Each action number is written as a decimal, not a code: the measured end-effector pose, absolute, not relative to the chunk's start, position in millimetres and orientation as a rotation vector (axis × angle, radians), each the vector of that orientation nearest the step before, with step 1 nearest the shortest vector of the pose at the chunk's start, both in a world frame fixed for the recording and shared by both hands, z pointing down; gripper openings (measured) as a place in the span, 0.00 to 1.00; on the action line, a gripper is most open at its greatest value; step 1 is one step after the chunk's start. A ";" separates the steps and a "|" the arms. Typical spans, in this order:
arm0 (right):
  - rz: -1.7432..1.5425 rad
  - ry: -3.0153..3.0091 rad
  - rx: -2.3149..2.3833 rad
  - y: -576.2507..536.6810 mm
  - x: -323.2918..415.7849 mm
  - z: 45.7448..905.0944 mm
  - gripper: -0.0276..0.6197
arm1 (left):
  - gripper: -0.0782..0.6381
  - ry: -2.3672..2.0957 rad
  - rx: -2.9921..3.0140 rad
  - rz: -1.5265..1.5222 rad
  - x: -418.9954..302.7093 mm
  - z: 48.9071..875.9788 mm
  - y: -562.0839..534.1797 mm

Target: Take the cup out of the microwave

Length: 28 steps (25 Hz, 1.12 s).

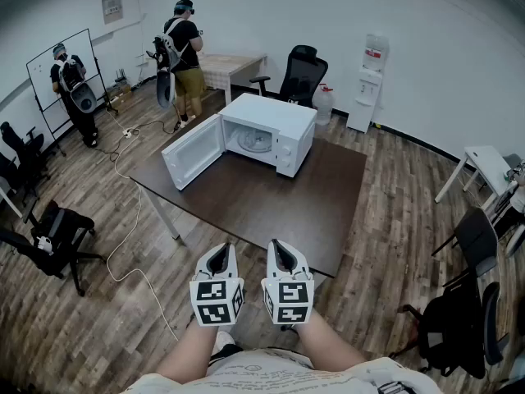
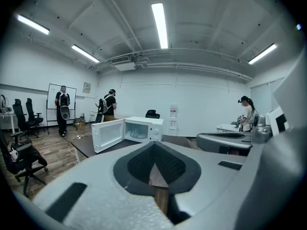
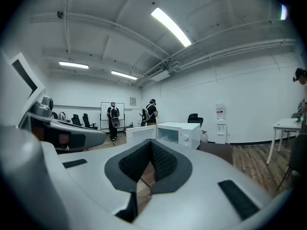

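Observation:
A white microwave [image 1: 283, 120] stands at the far side of the dark brown table [image 1: 279, 208], its door [image 1: 193, 152] swung open to the left. Inside the cavity I see a pale round shape [image 1: 257, 141]; I cannot make out a cup clearly. My left gripper [image 1: 218, 258] and right gripper [image 1: 280, 253] are side by side at the table's near edge, well short of the microwave, both shut and holding nothing. The microwave [image 2: 142, 129] appears small and far beyond the shut jaws in the left gripper view, and the microwave [image 3: 180, 132] likewise in the right gripper view.
Two people [image 1: 187, 52] stand at the back left near a whiteboard [image 1: 61, 68]. Black office chairs [image 1: 49, 240] sit at left and behind the table. A cable [image 1: 123, 220] trails over the wooden floor. A water dispenser [image 1: 369, 80] is at the back, and a white table [image 1: 484, 167] at right.

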State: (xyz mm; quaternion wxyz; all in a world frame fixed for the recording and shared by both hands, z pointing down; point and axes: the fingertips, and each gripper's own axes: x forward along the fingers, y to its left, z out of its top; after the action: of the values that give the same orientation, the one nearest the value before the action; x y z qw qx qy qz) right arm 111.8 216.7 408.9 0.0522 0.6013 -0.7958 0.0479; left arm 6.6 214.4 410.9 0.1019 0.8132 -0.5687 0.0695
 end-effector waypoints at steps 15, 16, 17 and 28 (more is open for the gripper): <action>0.161 -2.446 1.836 187.5 90.1 409.7 0.06 | 0.13 -1.656 2.403 0.209 -8.5 414.9 185.5; 0.161 -2.453 1.834 184.8 86.8 408.8 0.06 | 0.13 -1.654 2.403 0.206 -10.8 415.1 182.4; 0.159 -2.458 1.827 181.6 82.6 408.5 0.06 | 0.13 -1.653 2.402 0.204 -13.6 415.6 179.1; 0.114 -2.435 1.793 138.3 17.4 409.4 0.06 | 0.13 -1.626 2.413 0.183 -65.4 418.4 135.8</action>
State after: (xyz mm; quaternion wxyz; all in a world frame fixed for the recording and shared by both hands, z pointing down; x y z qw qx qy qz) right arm 17.4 138.3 409.4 0.0578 0.5916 -0.8033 0.0376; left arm -65.4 135.8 418.4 0.1128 0.8223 -0.5543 0.0622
